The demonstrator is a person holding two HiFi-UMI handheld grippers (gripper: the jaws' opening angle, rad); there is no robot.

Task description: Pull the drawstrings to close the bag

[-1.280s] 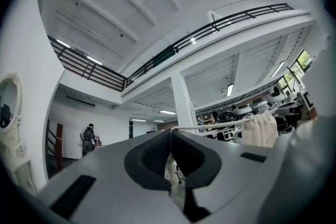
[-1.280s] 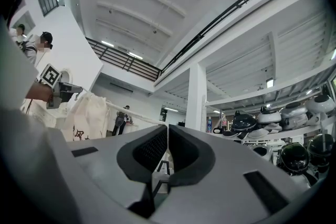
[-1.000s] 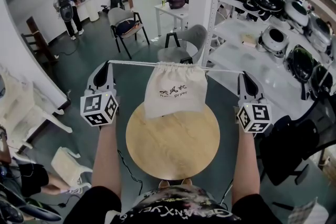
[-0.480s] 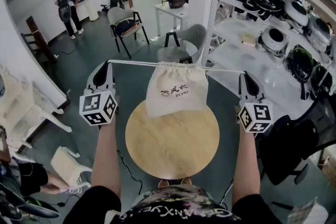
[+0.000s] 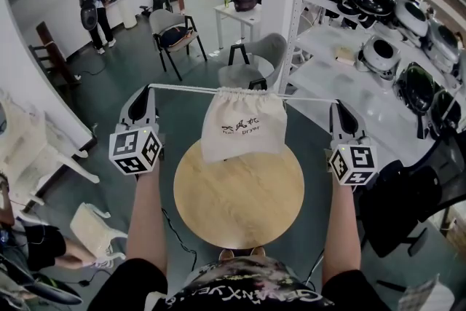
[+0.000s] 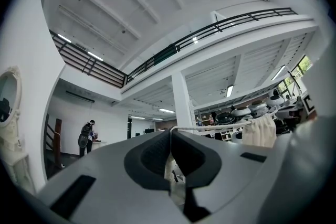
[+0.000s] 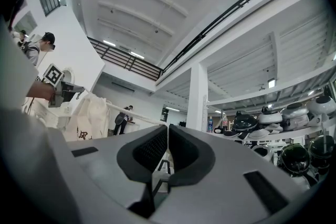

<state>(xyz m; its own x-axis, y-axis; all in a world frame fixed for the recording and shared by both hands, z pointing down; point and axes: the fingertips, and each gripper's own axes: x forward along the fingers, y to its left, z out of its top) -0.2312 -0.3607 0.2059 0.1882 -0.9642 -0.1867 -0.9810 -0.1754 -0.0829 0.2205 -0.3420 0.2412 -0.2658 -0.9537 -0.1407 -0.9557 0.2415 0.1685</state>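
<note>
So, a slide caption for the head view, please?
Left gripper and right gripper hold the drawstrings taut; cinched bag hangs above round table.

I see a cream cloth drawstring bag (image 5: 244,126) with dark print on its front and its mouth gathered shut. It hangs upright in mid-air from white drawstrings (image 5: 182,88), which are pulled taut and near level to both sides.

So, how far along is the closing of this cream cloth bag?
Done: the cream cloth bag has its mouth gathered tight. In hand: the left gripper and right gripper are each shut on an end of the white drawstring, pulled straight, the bag hanging from it. Left: probably only setting it down on the round wooden table.
</note>
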